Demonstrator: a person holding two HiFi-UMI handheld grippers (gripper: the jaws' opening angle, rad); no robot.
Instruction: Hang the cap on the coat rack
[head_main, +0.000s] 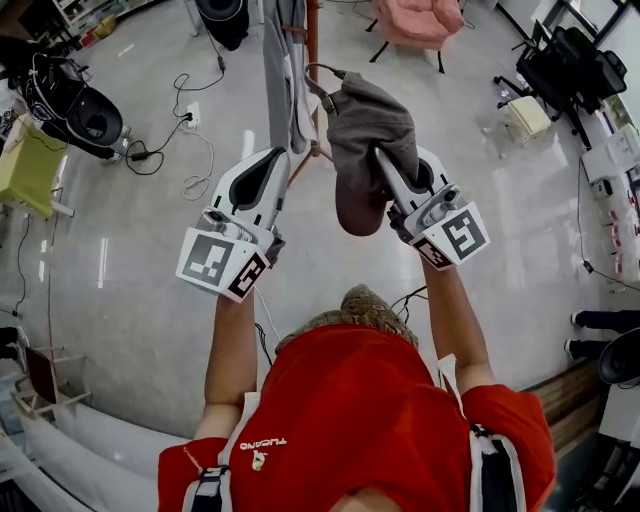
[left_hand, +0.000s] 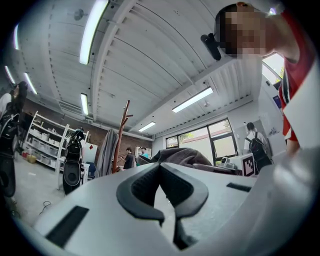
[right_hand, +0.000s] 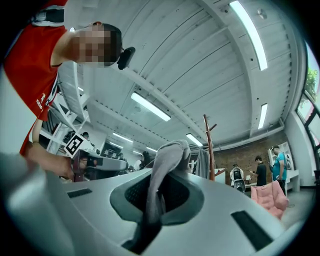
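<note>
- At right tongs (head_main: 385, 160): clenched on grey cap (head_main: 365, 125); coat rack (head_main: 312, 40) near, beyond the tips.
- At left tongs (head_main: 278, 158): closed, nothing gripped; cap to the right.

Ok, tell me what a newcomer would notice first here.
First, the grey cap at the middle of the head view, pinched in the right hand-held gripper and held close to the wooden coat rack. Next, the left hand-held gripper beside it, jaws together and empty, and the person's red shirt filling the bottom of that view.
</note>
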